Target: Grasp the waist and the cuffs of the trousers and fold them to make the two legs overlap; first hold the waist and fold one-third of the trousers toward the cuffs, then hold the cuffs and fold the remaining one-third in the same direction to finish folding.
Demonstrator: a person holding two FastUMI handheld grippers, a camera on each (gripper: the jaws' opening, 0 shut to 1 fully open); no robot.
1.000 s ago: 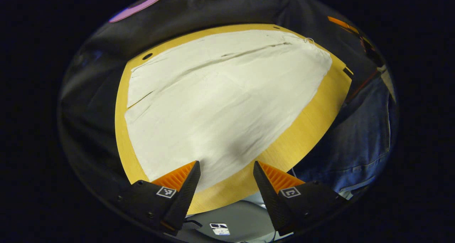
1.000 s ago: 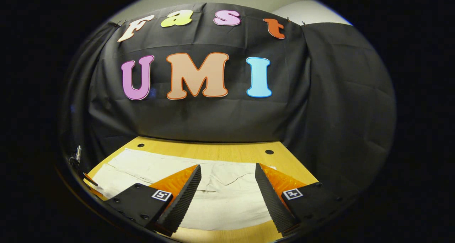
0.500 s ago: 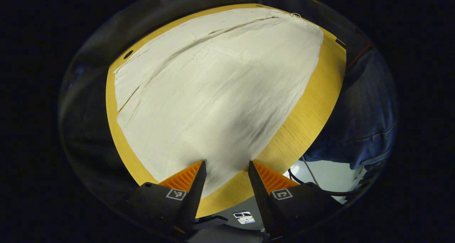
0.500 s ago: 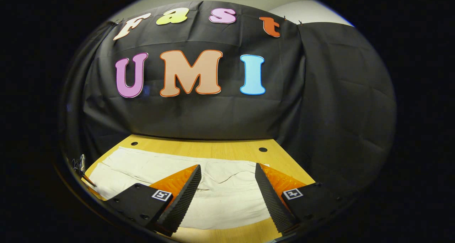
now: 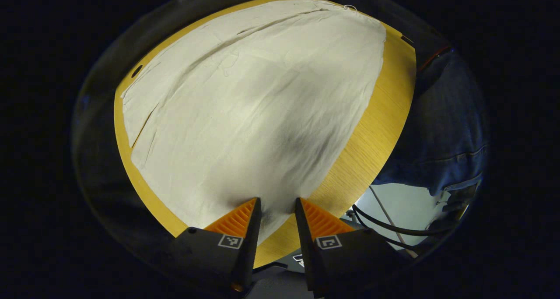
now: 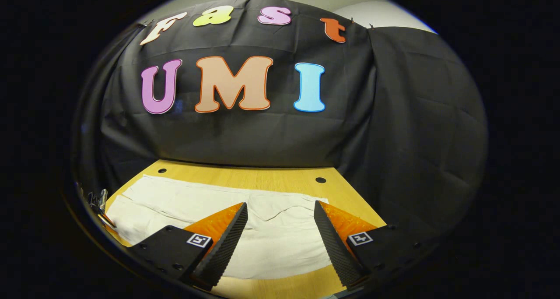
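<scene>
Cream trousers [image 5: 262, 93] lie flat along the wooden table [image 5: 376, 115], reaching from the near edge to the far end. In the left gripper view my left gripper [image 5: 278, 202] hovers at the near narrow end of the cloth, its fingers drawn close with a small gap and the cloth's edge between them. The right gripper view has the trousers [image 6: 271, 242] spread across the table [image 6: 262, 181]. My right gripper [image 6: 280, 209] stands open above their near side, with nothing between its fingers.
A person in blue denim [image 5: 446, 128] stands at the table's right side in the left gripper view, with black cables [image 5: 385, 226] on the pale floor below. Two round holes [image 6: 320, 180] mark the table's far edge. Black cloth walls the booth behind.
My left gripper's fingers have drawn steadily closer together while it moved lower over the near end of the trousers. The right gripper has stayed open and shifted only slightly.
</scene>
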